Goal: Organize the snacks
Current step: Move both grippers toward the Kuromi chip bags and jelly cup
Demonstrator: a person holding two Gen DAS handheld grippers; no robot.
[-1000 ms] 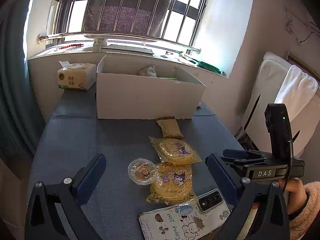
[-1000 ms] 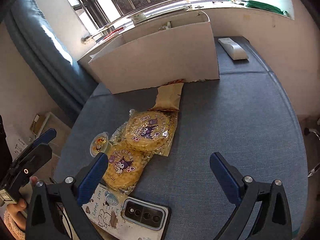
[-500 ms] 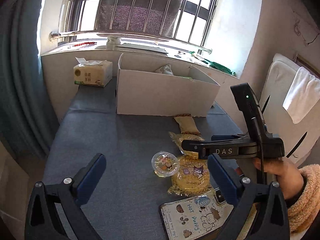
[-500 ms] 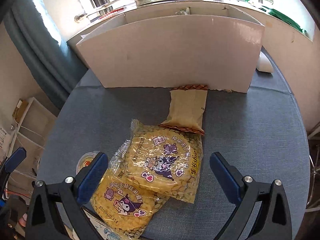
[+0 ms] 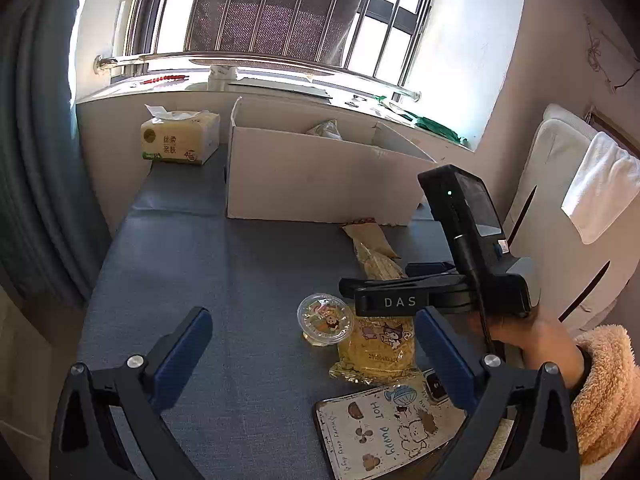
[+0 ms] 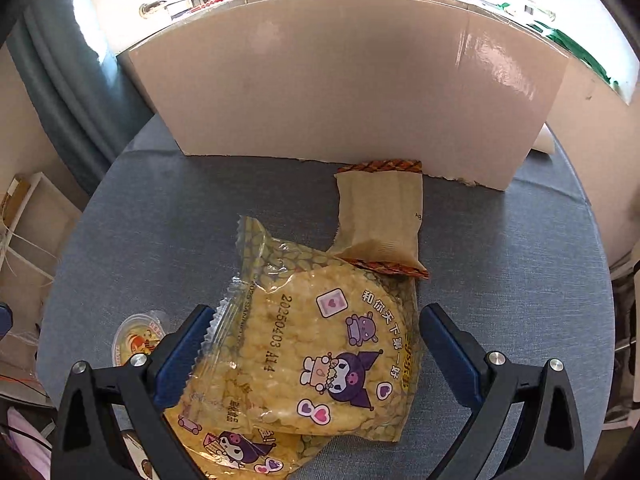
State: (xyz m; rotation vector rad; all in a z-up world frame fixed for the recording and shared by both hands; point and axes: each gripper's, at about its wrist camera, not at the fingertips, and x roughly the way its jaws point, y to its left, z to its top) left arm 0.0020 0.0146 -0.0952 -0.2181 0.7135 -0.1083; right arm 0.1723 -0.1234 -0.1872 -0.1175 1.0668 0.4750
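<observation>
Cracker pack (image 6: 320, 344) — long axis diagonal — between gripper (image 6: 312, 344) fingers.

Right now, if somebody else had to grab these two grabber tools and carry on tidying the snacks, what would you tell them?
Left gripper: open, empty, held back above the table.
Right gripper: open, straddling the top corn-cake packet, not yet closed on it.
A second corn-cake packet lies under it; a tan wrapped snack lies against the white box; a jelly cup sits left of the packets.
Done: one snack bag shows in the box.
Left: four snacks. Leave the phone.
</observation>
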